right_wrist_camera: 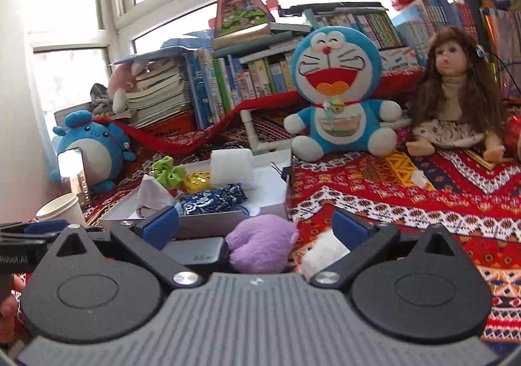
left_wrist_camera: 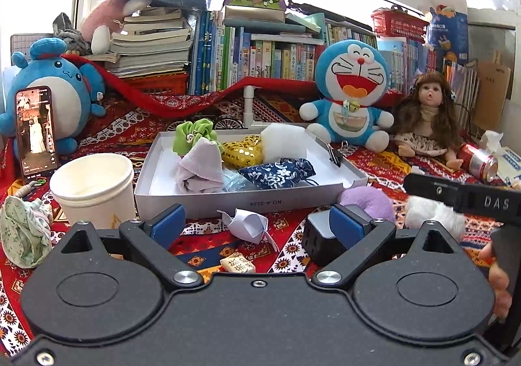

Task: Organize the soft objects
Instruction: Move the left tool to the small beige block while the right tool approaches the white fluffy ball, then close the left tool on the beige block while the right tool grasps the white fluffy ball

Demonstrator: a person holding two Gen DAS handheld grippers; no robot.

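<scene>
A white shallow box (left_wrist_camera: 162, 185) (right_wrist_camera: 110, 217) sits on the patterned cloth. It holds a green scrunchie (left_wrist_camera: 192, 134), a lilac cloth (left_wrist_camera: 202, 167), a gold sequin pouch (left_wrist_camera: 242, 151), white foam (left_wrist_camera: 285, 142) and a navy floral pouch (left_wrist_camera: 276, 172). A purple plush (right_wrist_camera: 260, 243) (left_wrist_camera: 371, 201) and a white furry piece (right_wrist_camera: 322, 252) (left_wrist_camera: 433, 216) lie in front of the box. My right gripper (right_wrist_camera: 257, 229) is open, its fingers on either side of the purple plush. My left gripper (left_wrist_camera: 257, 224) is open and empty above a folded white paper (left_wrist_camera: 247, 224).
A paper cup (left_wrist_camera: 94, 185), a phone (left_wrist_camera: 35, 131), a floral cloth (left_wrist_camera: 22, 232), a black charger block (left_wrist_camera: 320, 239), a red can (left_wrist_camera: 478, 162) and a mahjong tile (left_wrist_camera: 237, 265) lie around. A Doraemon plush (left_wrist_camera: 351, 92), a doll (left_wrist_camera: 426, 111) and a blue plush (left_wrist_camera: 55, 85) sit behind.
</scene>
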